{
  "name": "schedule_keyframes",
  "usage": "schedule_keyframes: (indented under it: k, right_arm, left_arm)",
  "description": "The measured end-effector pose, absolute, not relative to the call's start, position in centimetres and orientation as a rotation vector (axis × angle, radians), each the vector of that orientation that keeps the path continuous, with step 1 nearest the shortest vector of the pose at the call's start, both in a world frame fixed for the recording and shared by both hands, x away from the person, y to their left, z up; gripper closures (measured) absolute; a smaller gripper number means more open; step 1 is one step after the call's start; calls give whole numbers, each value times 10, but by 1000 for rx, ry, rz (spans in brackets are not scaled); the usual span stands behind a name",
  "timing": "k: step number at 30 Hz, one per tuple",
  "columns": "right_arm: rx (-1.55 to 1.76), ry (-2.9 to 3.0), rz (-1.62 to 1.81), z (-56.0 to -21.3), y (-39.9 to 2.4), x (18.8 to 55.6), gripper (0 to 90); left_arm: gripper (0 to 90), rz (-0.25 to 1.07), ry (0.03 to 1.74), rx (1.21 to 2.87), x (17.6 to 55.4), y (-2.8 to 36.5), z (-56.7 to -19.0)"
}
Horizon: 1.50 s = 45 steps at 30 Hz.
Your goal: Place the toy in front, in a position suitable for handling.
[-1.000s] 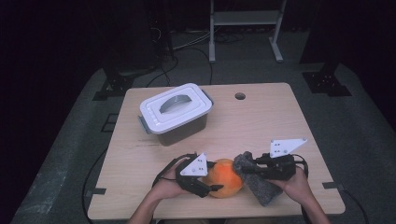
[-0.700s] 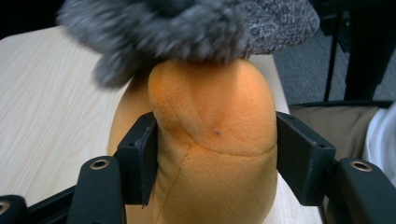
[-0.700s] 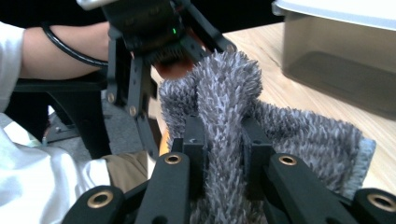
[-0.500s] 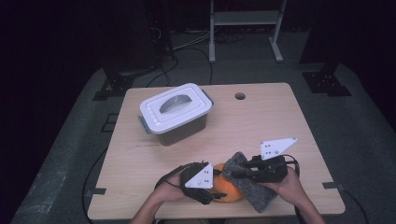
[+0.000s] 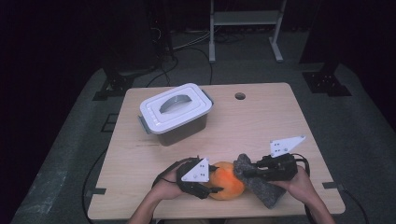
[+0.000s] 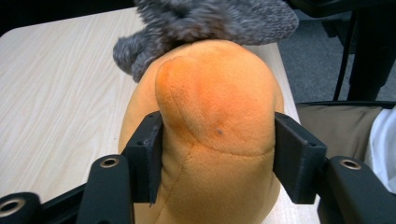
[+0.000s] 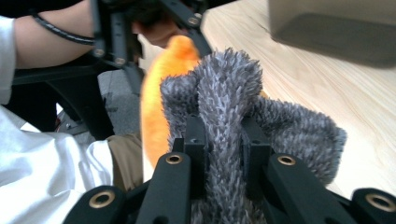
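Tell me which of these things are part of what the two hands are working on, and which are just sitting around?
In use:
- orange plush toy, squeezed by the left gripper, whose fingers have just been closing
- grey fuzzy cloth, pinched by the right gripper and draped on the toy

Lying about:
- lidded plastic box
- table

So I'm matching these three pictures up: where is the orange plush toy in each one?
High view: orange plush toy at the table's near edge, between both grippers.
Left gripper view: centre, squeezed by the left gripper.
Right gripper view: upper left, behind the grey fuzzy cloth.
Shared landmark: that grey cloth, resting against the toy.
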State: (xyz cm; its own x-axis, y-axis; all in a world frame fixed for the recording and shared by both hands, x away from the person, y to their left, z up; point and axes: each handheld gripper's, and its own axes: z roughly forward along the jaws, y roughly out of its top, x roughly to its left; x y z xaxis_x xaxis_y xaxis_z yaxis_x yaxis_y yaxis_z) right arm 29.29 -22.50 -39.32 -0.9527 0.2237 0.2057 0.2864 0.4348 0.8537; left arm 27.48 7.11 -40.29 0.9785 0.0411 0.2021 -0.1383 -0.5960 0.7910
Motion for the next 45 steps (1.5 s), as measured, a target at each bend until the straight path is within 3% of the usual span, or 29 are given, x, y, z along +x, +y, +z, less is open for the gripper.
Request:
schedule_keyframes:
  k: [12, 21, 30, 40, 45]
  right_arm:
    - [-323, -2653, -1544, -369, -182, 302, 763]
    - [-483, -2567, -1603, -392, -210, 316, 763]
    - [-564, -2568, -1622, -403, -236, 300, 762]
    - [-340, -2721, -1702, -366, -185, 290, 761]
    - [-411, -2699, -1629, -393, -187, 299, 760]
  left_arm:
    - [430, 253, -111, 2202, 270, 66, -404]
    - [431, 221, -29, 2179, 280, 75, -404]
    - [448, 176, 122, 2121, 294, 86, -402]
    - [475, 240, 119, 2135, 287, 81, -390]
    - [459, 234, 166, 2141, 294, 93, -394]
